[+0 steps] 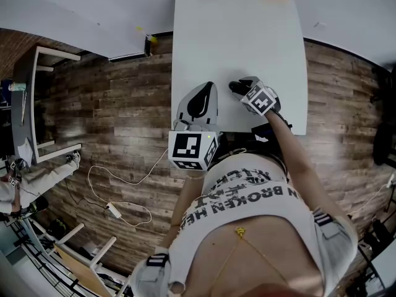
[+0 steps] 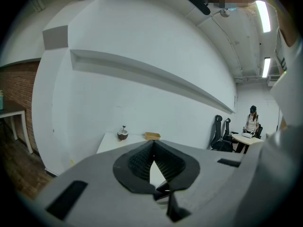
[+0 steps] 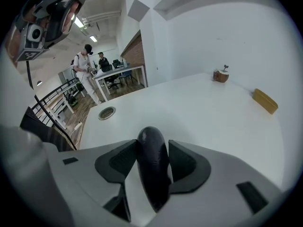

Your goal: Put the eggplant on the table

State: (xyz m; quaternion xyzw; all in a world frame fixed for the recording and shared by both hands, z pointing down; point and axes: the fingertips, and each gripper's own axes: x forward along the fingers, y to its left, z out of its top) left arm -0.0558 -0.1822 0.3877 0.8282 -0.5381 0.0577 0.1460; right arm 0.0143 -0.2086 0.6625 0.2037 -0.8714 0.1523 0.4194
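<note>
Purple-black eggplant (image 3: 152,169) clamped in right gripper (image 3: 152,146) fingers over the bench (image 3: 203,108), not yet set down; left gripper (image 2: 152,148) fingers closed, empty

Our left claw (image 2: 152,146) points nearly level, its jaws closed together with nothing between them. To its right, our right claw (image 3: 152,148) tilts steeply downward, jaws clamped on the eggplant (image 3: 153,174). Our right forearm (image 1: 294,159) stretches out behind it.
</note>
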